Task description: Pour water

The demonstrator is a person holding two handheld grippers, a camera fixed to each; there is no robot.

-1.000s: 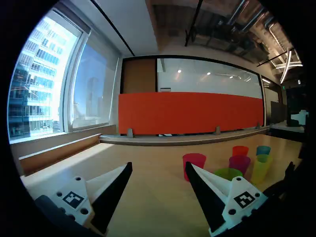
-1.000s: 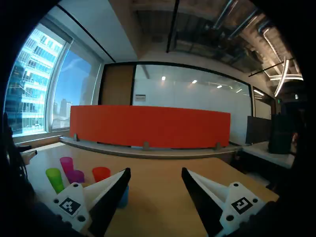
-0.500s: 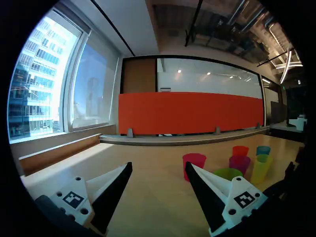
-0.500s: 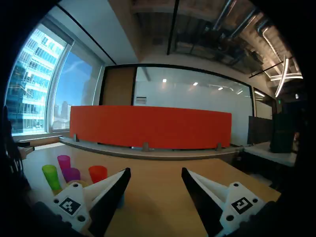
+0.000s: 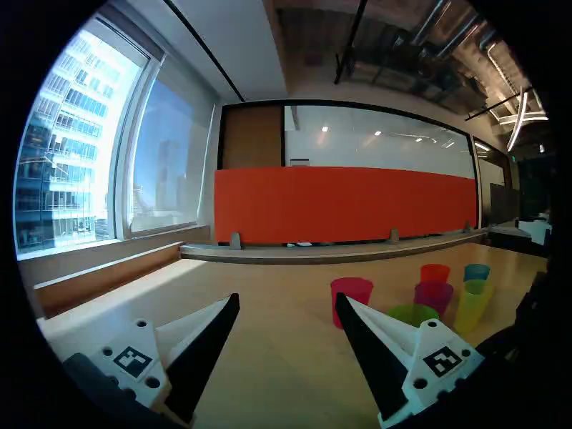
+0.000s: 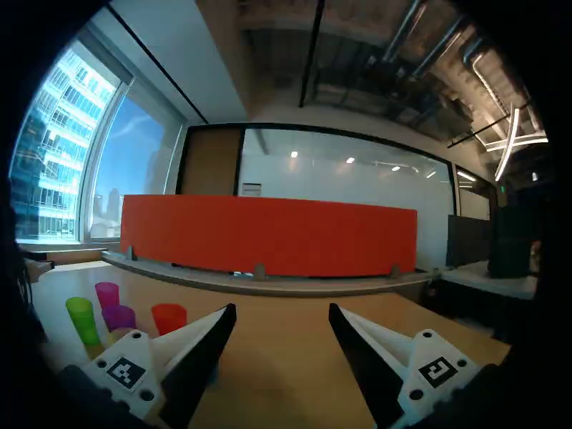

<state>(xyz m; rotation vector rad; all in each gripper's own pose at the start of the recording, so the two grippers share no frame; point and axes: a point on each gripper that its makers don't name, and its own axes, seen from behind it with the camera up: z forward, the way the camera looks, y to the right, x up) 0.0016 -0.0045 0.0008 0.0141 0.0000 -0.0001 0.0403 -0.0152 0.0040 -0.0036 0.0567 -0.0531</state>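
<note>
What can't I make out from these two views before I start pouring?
- Water inside the pink cup or its neighbours: left gripper view, seen side-on, walls hide the insides.
- Green cup: left gripper view, lower part behind the left gripper's finger.
- Dark shape at the right edge: left gripper view, cut off, too dark to identify.

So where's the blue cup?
Left gripper view, right side of the table: the blue cup stands beside the orange cup, just behind the yellow-green cup.

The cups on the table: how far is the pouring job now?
Done: nothing visible; the cups stand on the table, none gripped. In hand: nothing; the left tongs and right tongs are open and empty. Left: grasp a cup, then pour.
</note>
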